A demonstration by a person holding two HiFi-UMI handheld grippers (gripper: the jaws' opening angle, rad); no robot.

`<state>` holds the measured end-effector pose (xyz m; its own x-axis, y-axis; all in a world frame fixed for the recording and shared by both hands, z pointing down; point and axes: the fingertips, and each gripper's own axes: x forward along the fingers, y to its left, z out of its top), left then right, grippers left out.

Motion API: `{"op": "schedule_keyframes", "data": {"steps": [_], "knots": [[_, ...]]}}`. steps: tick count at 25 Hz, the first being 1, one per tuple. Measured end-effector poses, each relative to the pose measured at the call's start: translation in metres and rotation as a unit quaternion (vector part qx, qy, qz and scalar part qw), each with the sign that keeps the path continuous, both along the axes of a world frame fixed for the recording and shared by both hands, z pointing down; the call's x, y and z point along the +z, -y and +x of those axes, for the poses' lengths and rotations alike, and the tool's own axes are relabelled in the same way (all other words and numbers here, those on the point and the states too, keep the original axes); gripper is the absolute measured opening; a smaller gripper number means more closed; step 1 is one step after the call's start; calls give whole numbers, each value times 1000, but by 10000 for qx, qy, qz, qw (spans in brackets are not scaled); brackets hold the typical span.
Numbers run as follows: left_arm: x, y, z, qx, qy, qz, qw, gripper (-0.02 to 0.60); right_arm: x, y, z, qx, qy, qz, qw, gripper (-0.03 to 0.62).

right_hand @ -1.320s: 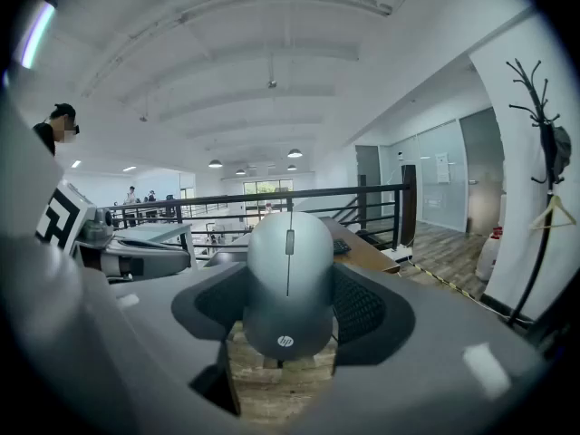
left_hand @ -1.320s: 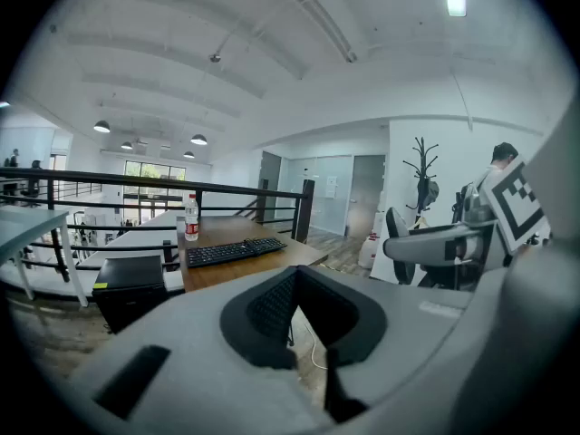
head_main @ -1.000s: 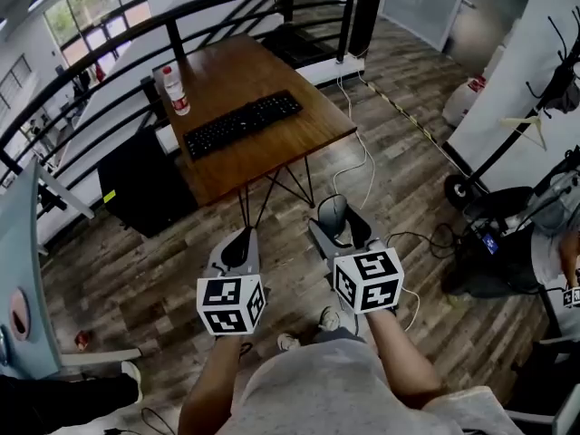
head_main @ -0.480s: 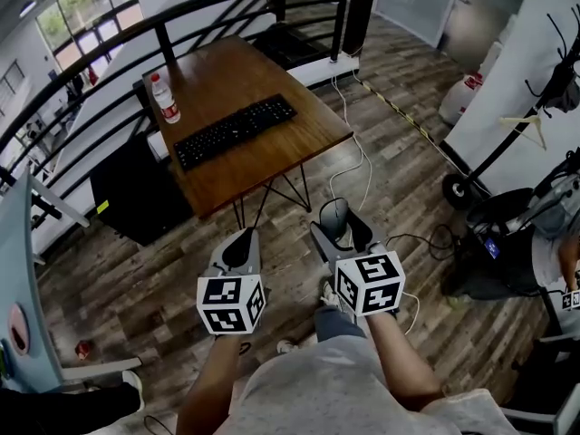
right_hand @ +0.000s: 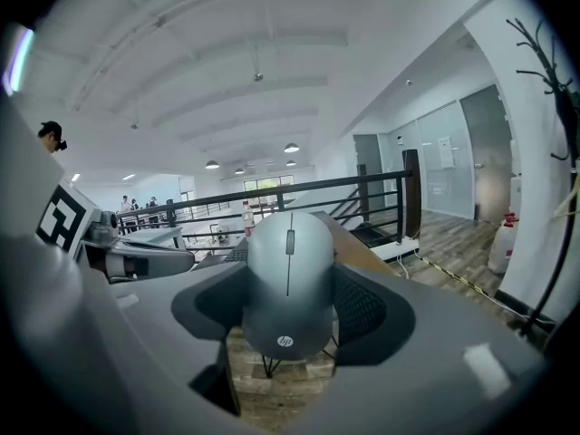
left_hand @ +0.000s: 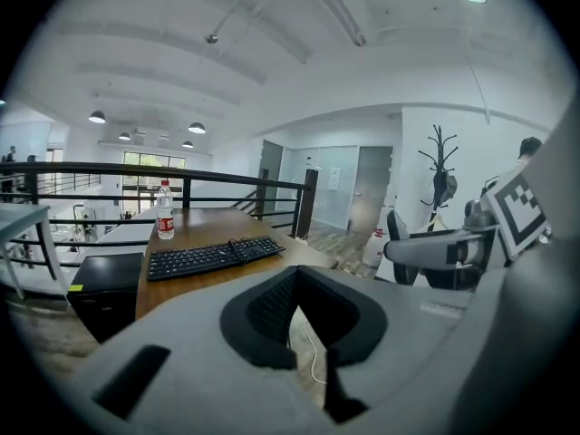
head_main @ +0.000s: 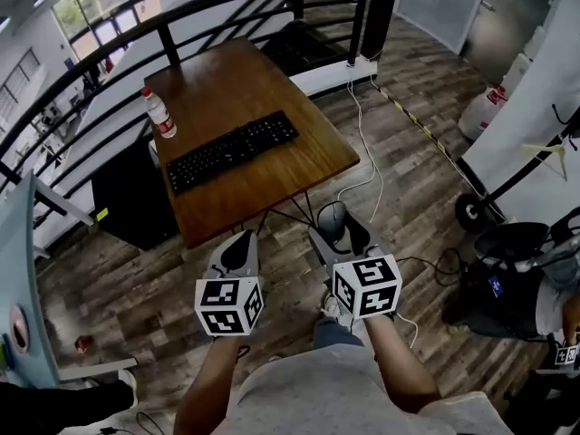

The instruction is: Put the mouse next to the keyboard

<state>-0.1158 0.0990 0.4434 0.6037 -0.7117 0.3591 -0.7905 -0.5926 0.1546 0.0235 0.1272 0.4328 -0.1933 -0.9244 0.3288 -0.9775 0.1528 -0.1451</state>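
Right, right gripper (head_main: pixel 340 234) has its jaws clamped on the mouse (right_hand: pixel 288 279). The black pads press its two sides, the scroll wheel faces up and the logo end points back at the camera. Left gripper (left_hand: pixel 295 284) has its jaws closed together with nothing between them.

Both grippers are held side by side in the air, short of the table's (head_main: pixel 299 166) near edge, over the wood floor (head_main: pixel 136 270). So the mouse is off the table, just in front of its near right corner.

The keyboard (head_main: pixel 231 149) lies diagonally across the middle of the table, well apart from the mouse. The water bottle (head_main: pixel 158 112) stands upright at the table's left edge, beyond the keyboard's left end. A black railing (head_main: pixel 227 3) runs behind the table's far side. A white cable (head_main: pixel 367 143) trails over the floor to the right of the table.
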Motion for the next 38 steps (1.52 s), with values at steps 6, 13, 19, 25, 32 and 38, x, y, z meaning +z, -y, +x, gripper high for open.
{"op": "schedule_keyframes", "data": {"steps": [6,13,19,25,32,38], "knots": [[5,51,44,-369,92,-130,9992,-5,4,57,54,-249,157,-82,9995,298],[5,96,90,-826,141,-176,9963,-5,6,117,113,-581,288,-151,9978,298],[3,114,104,-1195,155,-135,9926,-5,10,147,134,-899,307,-206,9953,298],[7,129,108,-1399,204,-126,9899,-5,13,171,143,-1062,331,-233,9935,298],[16,159,104,-1497,125,-116,9886,-5,26,202,137,-1166,295,-331,9922,298],[27,211,103,-1473,7,-141,9890,-5,37,252,136,-1165,150,-435,9921,298]]}}
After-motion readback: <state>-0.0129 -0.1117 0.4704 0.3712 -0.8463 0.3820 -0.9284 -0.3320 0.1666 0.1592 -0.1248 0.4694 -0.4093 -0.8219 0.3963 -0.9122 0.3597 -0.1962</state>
